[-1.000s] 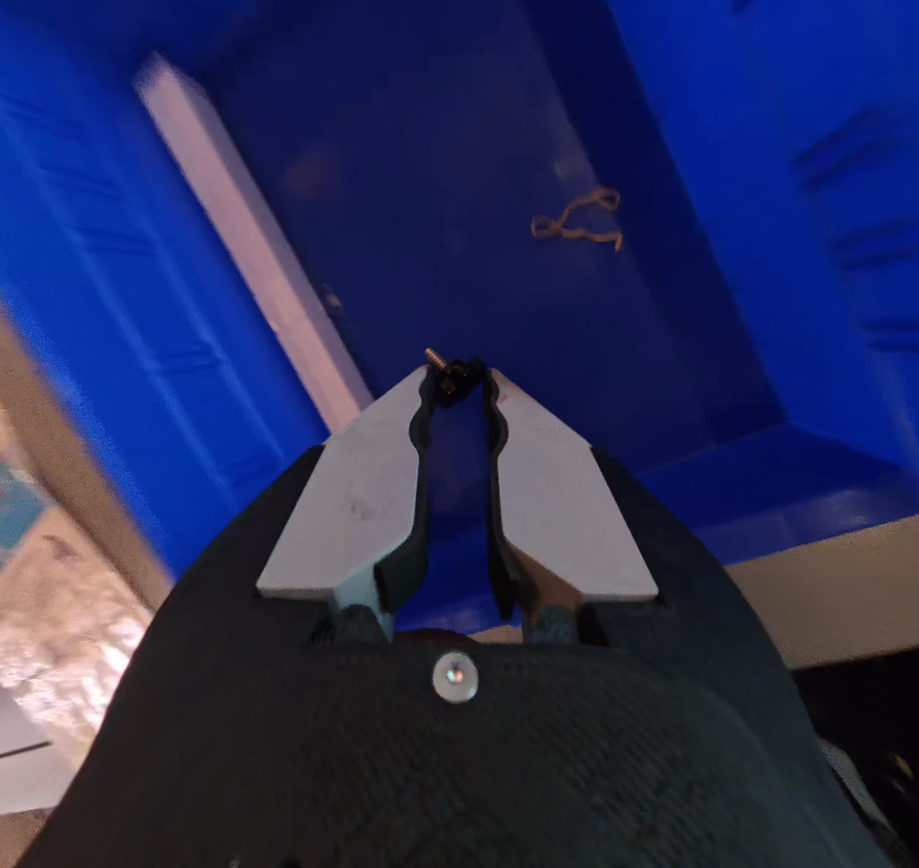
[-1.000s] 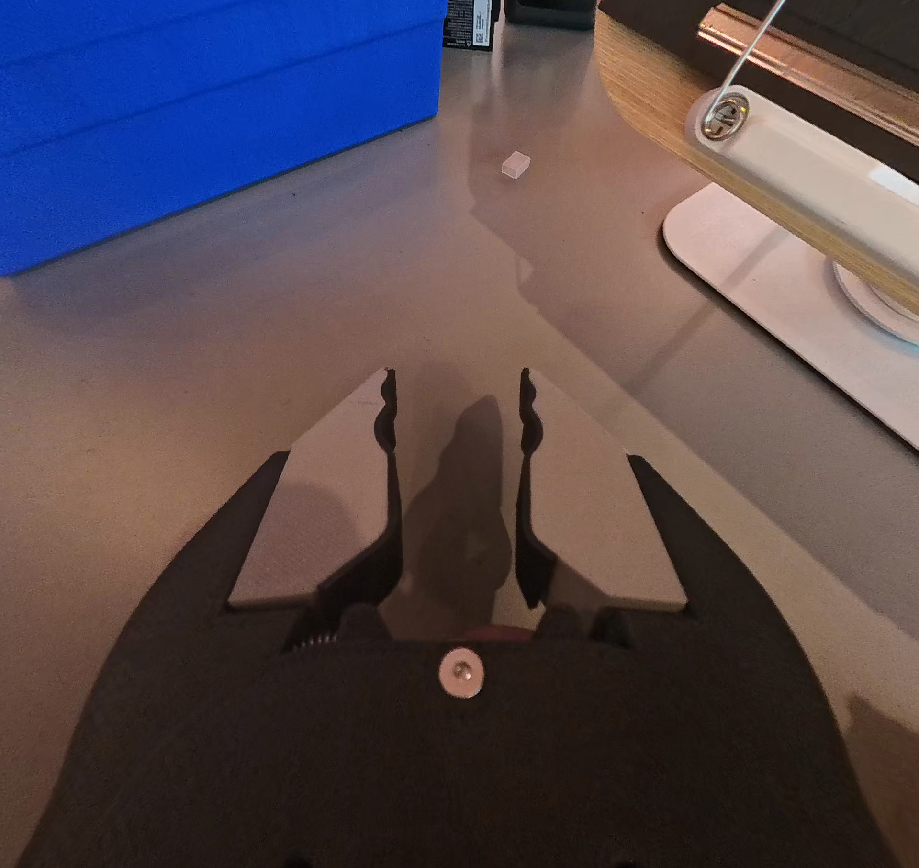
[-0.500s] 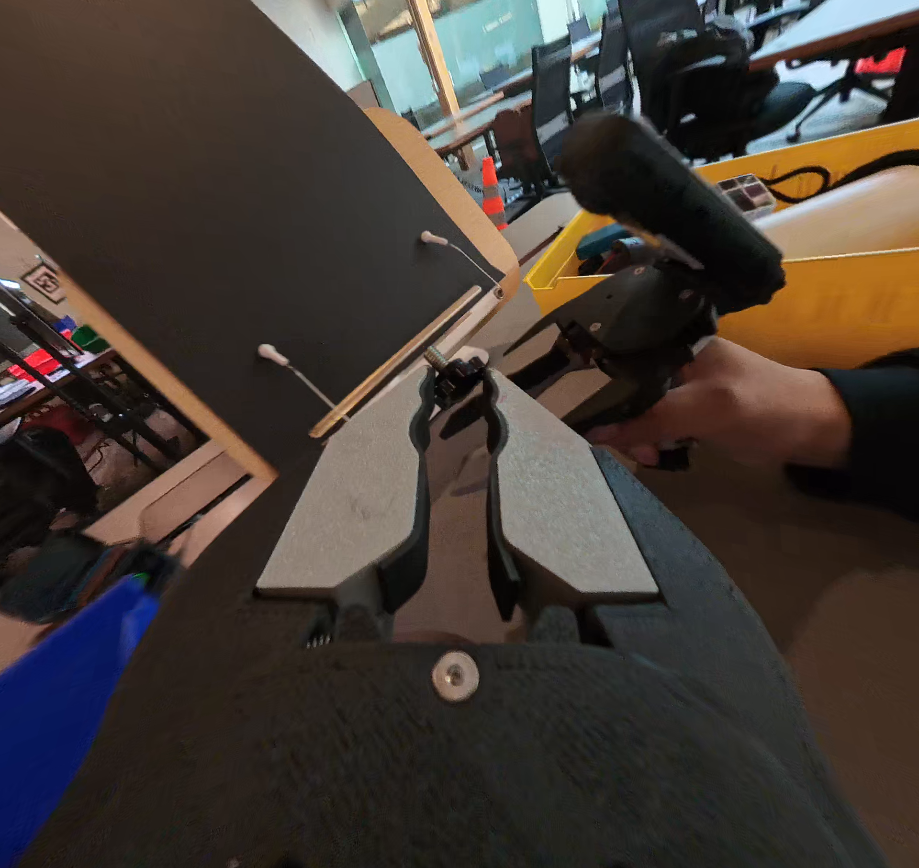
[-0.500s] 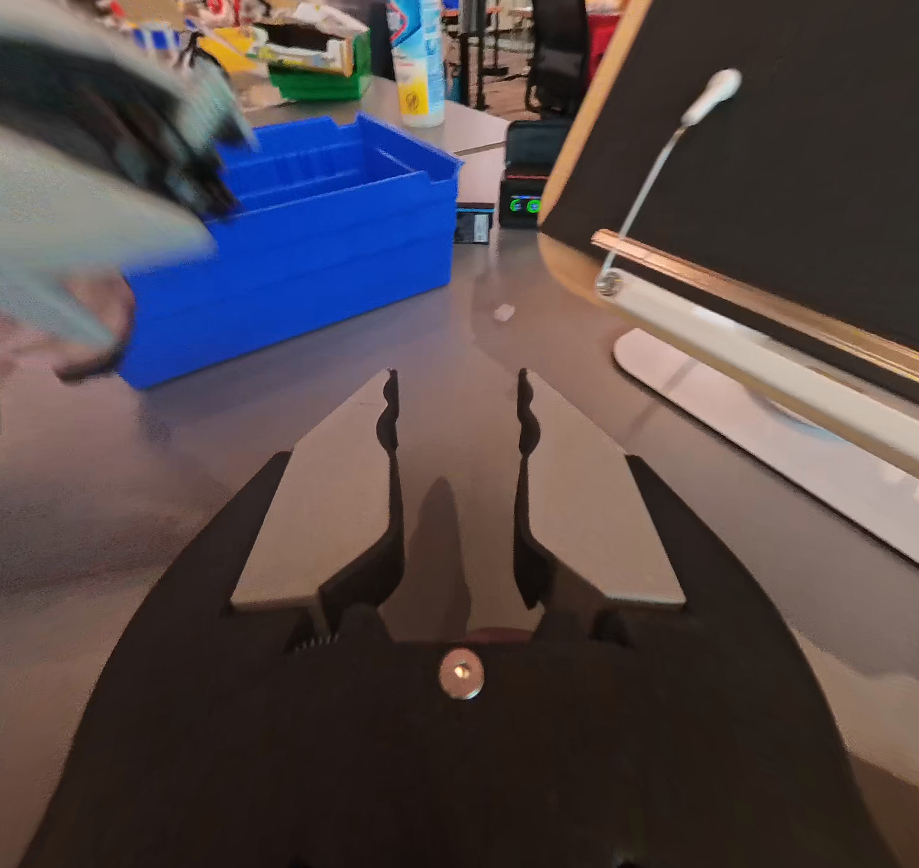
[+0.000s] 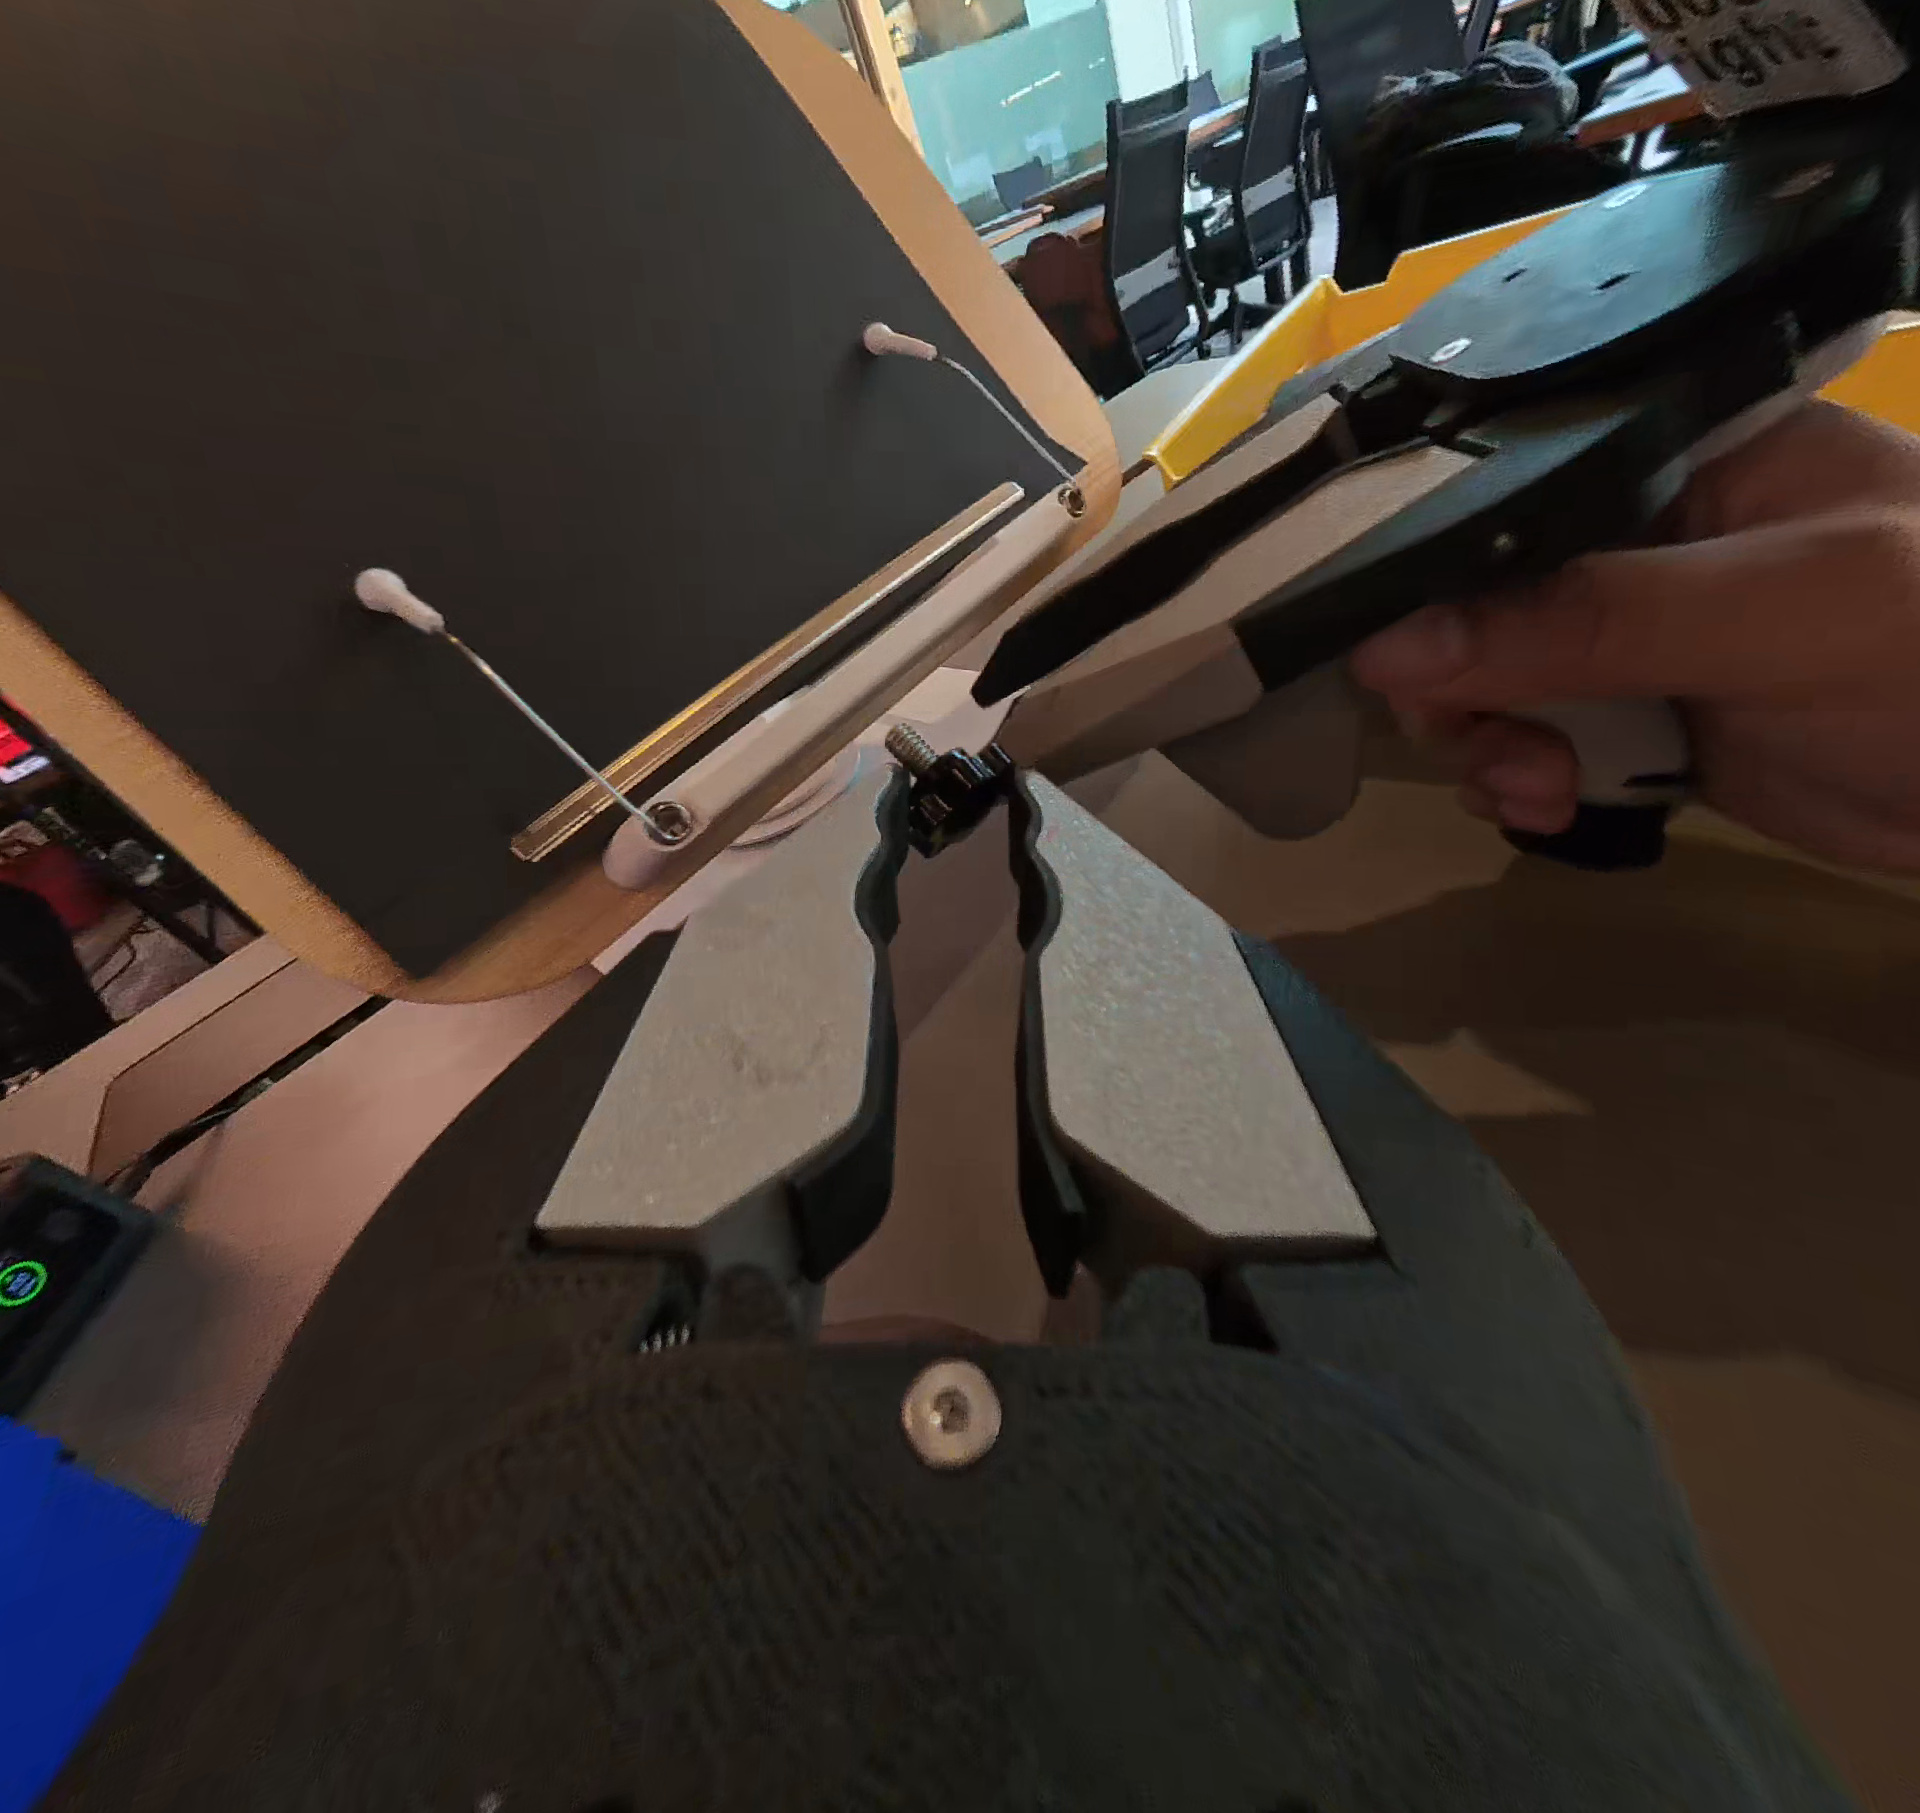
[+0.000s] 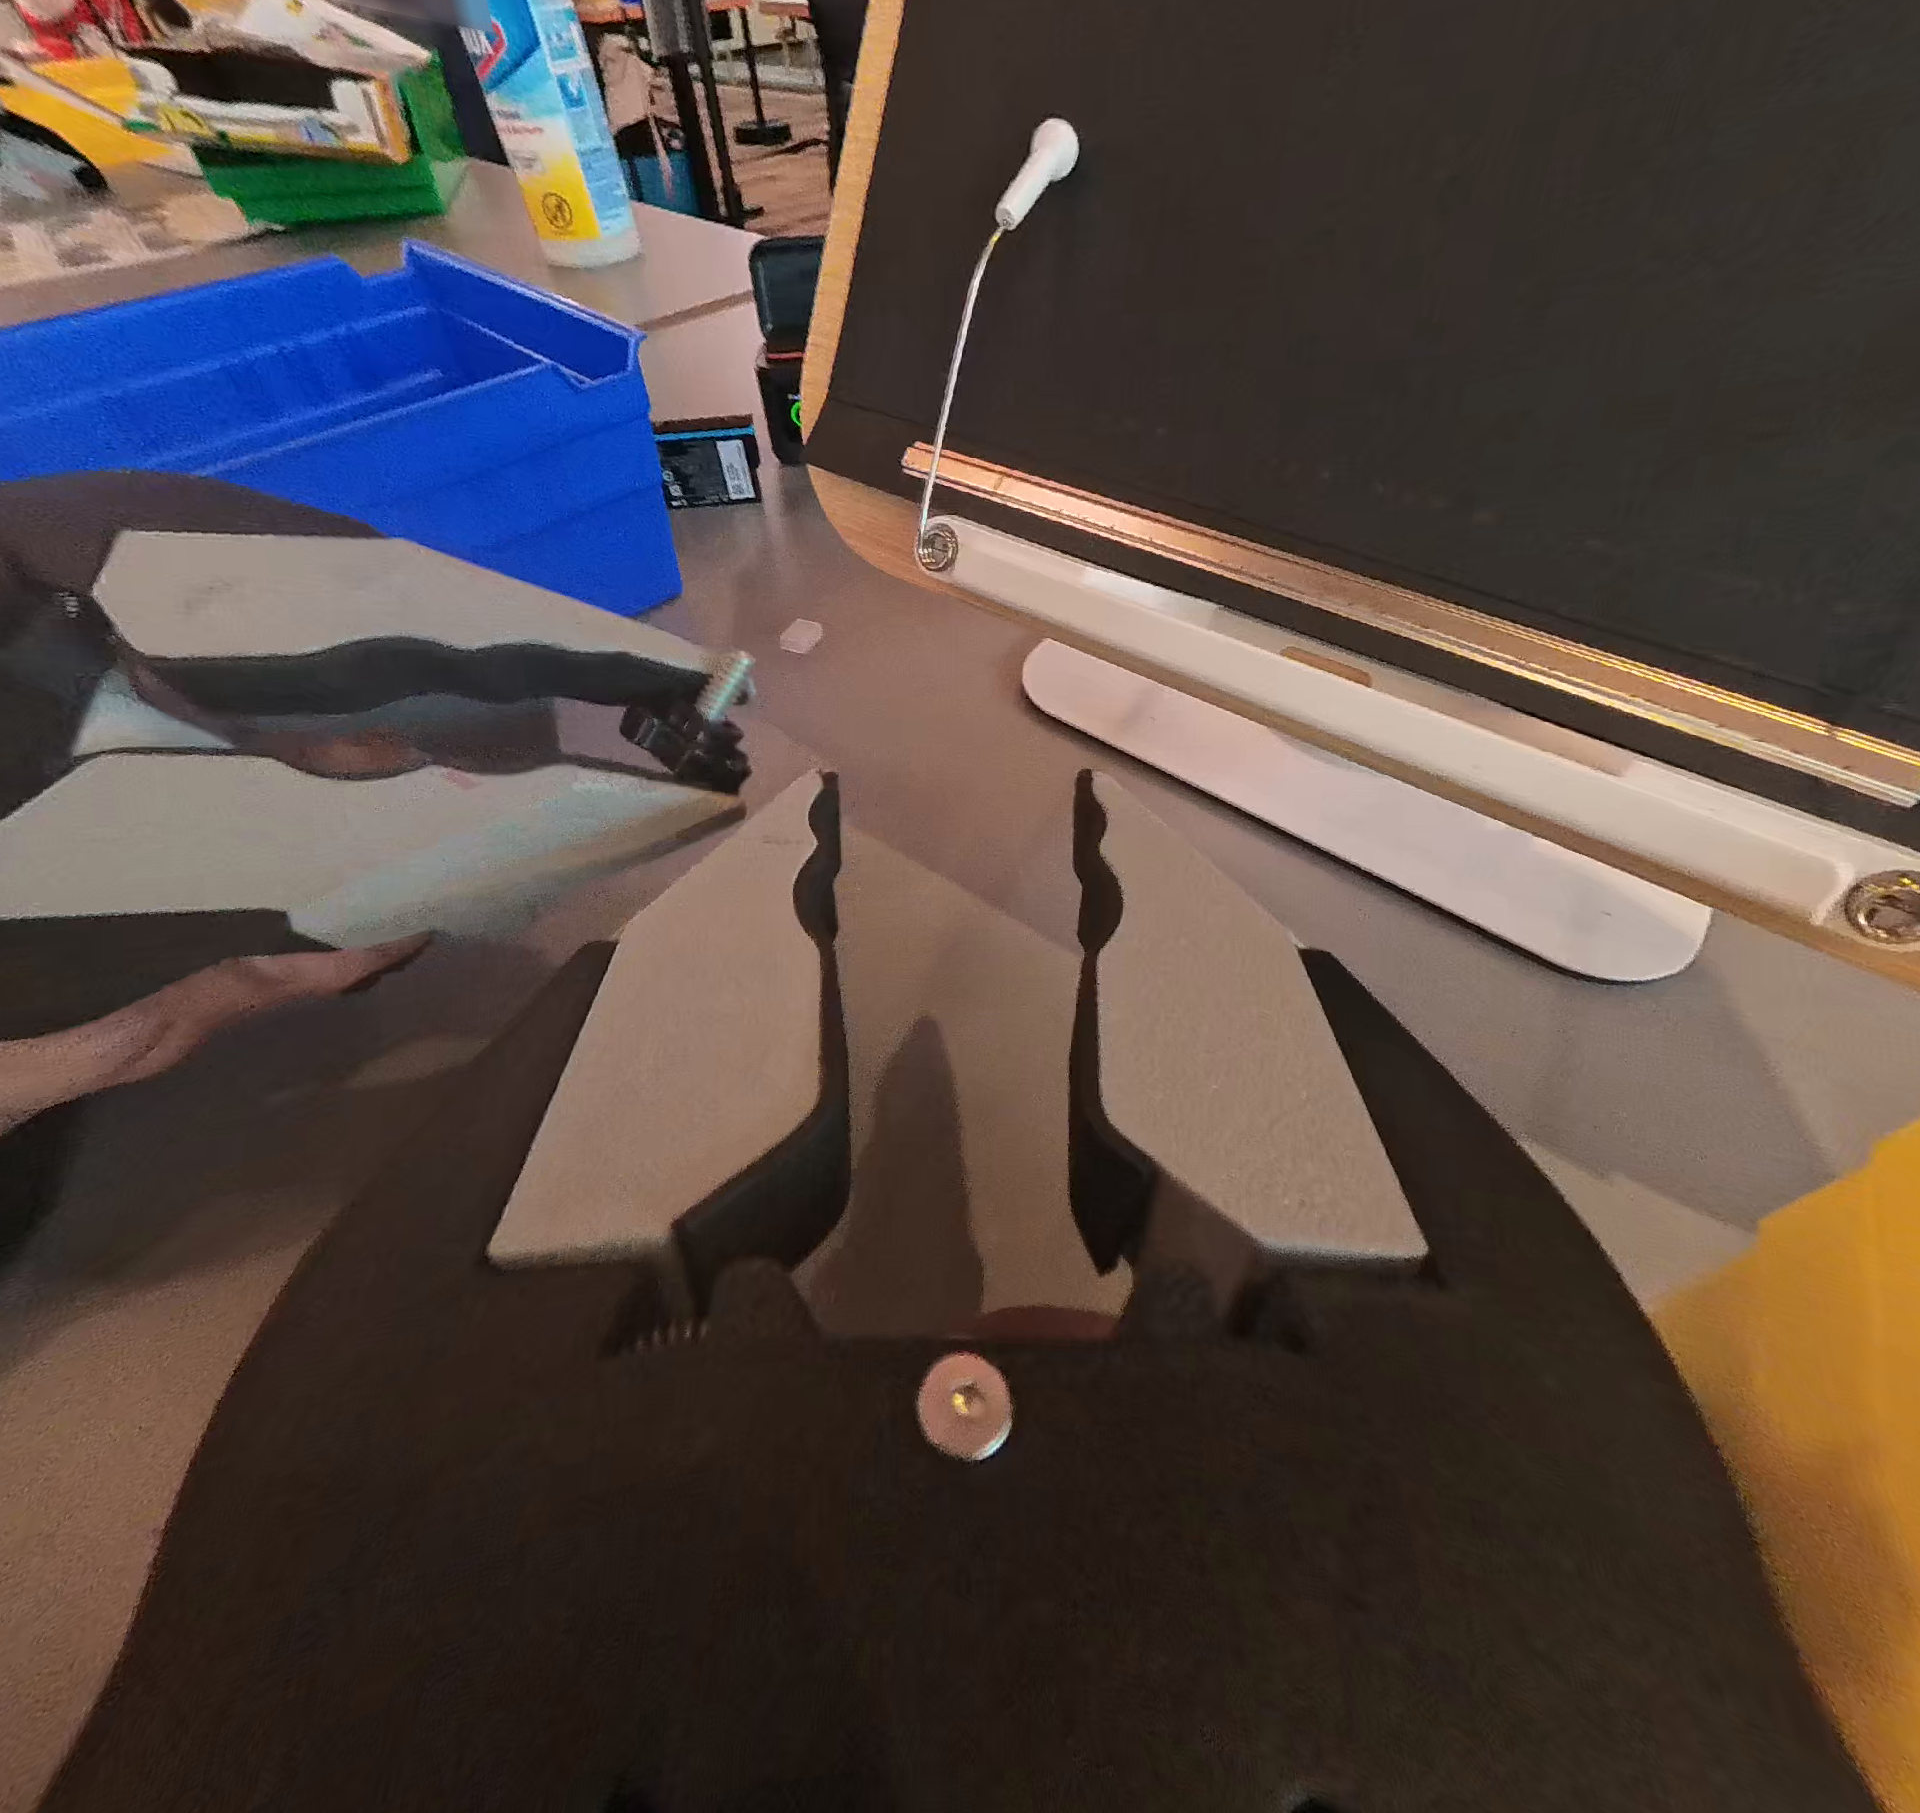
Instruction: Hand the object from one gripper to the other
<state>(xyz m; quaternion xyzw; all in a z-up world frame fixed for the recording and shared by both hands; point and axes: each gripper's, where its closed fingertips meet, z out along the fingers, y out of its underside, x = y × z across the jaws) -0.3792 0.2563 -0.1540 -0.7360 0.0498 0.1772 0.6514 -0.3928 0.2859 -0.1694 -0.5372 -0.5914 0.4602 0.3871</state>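
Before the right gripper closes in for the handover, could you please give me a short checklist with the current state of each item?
1. Left gripper shut on the thumbscrew: ok, the black knob is pinched at the tips.
2. Threaded stud free to grab: ok, it sticks out past the fingertips.
3. Right gripper open and empty: ok.
4. Thumbscrew between the right jaws: not ok, it sits left of and beyond the tips.
5. Clear of the book stand: ok in both views.
6. Firmness of the left grip: cannot tell.
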